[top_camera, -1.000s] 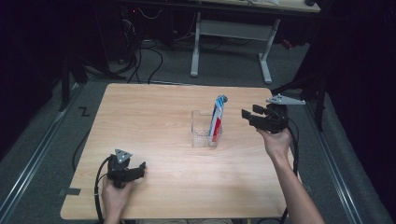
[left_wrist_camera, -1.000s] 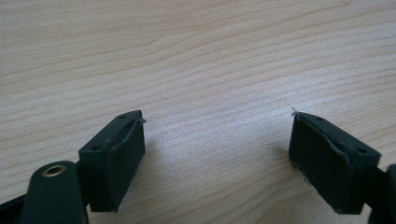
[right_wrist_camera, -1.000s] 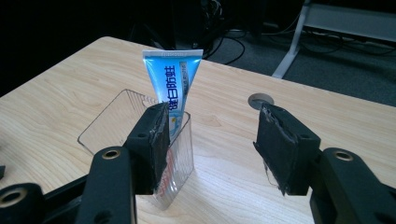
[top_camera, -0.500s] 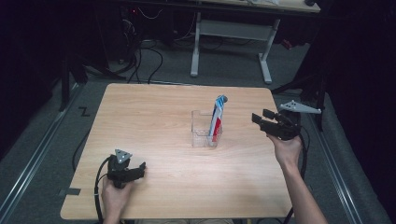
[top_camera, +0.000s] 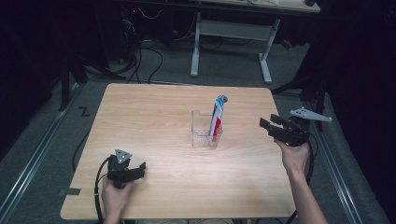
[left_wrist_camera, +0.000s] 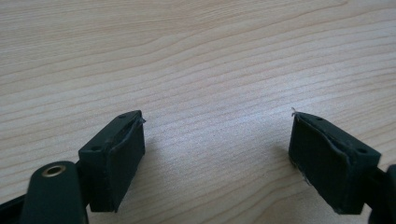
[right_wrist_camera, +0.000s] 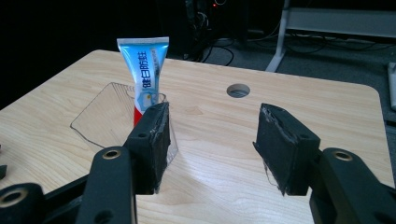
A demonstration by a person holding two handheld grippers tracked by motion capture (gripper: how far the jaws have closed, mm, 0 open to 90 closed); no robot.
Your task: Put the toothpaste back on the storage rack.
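Observation:
A blue, white and red toothpaste tube (top_camera: 217, 116) stands upright in a clear plastic box (top_camera: 204, 135) near the middle of the wooden table (top_camera: 159, 112). In the right gripper view the tube (right_wrist_camera: 145, 74) rises from the box (right_wrist_camera: 100, 116) beyond the left jaw. My right gripper (top_camera: 267, 125) is held above the table's right edge, open, nothing between its jaws (right_wrist_camera: 210, 149). My left gripper (top_camera: 139, 169) rests low at the front left, open over bare wood (left_wrist_camera: 217, 154).
A round cable hole (right_wrist_camera: 238, 90) lies in the tabletop beyond the right gripper's jaws. Behind the table stand a white desk frame (top_camera: 231, 35) and loose cables (top_camera: 140, 51) on the dark floor. Floor rails (top_camera: 32, 154) run along both sides.
My right gripper has drawn away from the tube toward the table's right edge and slightly nearer, jaws still open. The left gripper has stayed put.

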